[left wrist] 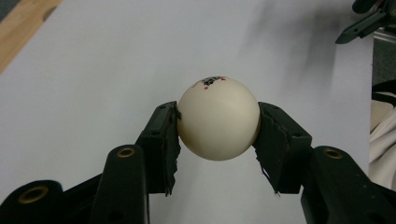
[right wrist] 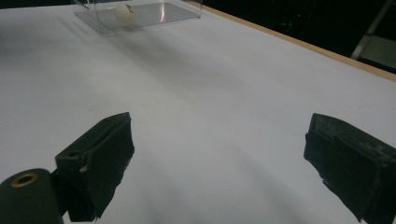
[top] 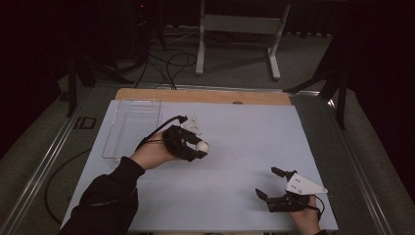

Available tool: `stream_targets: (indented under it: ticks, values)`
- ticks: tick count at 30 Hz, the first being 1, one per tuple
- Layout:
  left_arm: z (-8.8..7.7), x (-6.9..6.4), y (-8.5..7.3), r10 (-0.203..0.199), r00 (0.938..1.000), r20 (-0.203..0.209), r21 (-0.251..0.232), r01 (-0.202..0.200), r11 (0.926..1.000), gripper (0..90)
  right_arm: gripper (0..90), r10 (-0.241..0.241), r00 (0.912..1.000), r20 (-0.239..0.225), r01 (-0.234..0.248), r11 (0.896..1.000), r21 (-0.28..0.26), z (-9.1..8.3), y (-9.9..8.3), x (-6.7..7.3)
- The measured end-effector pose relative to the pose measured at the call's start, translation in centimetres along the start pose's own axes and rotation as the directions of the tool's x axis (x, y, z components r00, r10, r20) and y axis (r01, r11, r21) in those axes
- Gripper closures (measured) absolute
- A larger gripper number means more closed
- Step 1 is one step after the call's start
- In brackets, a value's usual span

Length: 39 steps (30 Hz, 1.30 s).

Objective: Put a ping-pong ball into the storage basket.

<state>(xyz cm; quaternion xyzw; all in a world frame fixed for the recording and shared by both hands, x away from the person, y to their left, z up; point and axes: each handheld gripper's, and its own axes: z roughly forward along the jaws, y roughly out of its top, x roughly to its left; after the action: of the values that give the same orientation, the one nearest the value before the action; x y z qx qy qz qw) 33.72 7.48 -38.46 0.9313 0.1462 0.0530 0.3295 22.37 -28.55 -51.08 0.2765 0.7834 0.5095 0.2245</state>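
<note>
Left gripper view shows the left gripper [left wrist: 218, 140] pinching a smooth white ball [left wrist: 218, 119] by its sides, so it could slip out, while the right gripper [top: 276, 185] rests with jaws spread, empty.

1. The ball [left wrist: 218, 119] is smooth, round and cream-white, with a small black-and-red mark near its top. The two jaws of the left gripper [top: 199, 149] clamp it at its sides. It sits left of the surface's middle, nearer the far edge than the near one.
2. The clear tray [top: 131, 128] is shallow, rectangular and transparent. It lies flat by the surface's far-left corner, its long side along the left edge.
</note>
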Motion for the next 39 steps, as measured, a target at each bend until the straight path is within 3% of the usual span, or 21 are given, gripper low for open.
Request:
stream_targets:
  ticks: [24,39]
  values:
    - [-3.4,1.1,-0.1,-0.025,0.9994,-0.023,-0.039,0.024,0.9990,52.3,8.2,0.003,1.0000,0.003,-0.003,1.000,-0.002,-0.1,0.1,0.0]
    - [-5.2,2.1,-0.3,-0.067,0.9968,-0.043,-0.070,0.064,0.9954,52.3,8.2,0.001,1.0000,0.000,-0.001,1.000,-0.001,0.0,0.0,0.0]
